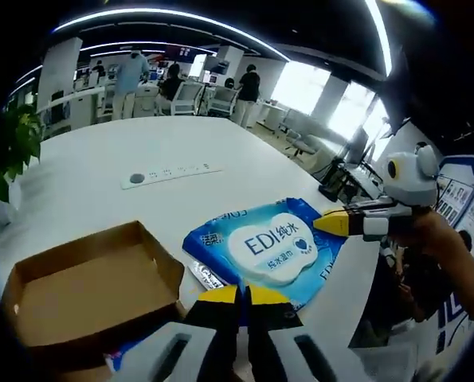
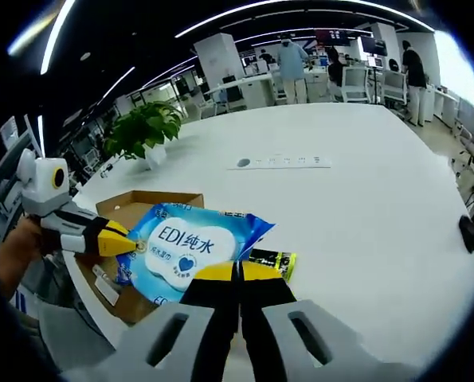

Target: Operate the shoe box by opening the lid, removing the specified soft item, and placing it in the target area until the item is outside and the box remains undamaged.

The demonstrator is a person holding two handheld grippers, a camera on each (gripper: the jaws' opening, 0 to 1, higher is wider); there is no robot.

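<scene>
Now holding blue wipes pack [image 1: 272,251] near table [image 1: 101,171] edge beside open shoe box [image 1: 93,290]; left gripper [image 1: 242,296] and right gripper [image 2: 238,272] fingers clamping it.

An open-plan office: a large white table [image 2: 364,183] with a power strip [image 2: 283,162], desks with office chairs [image 1: 187,97], standing people [image 1: 130,76], a potted plant [image 2: 145,129].

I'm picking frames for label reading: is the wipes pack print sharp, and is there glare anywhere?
Left gripper view: the wipes pack print is sharp; windows blown out. Right gripper view: print legible, pack evenly lit; ceiling light strips glare; straight lines bow near the rim.
</scene>
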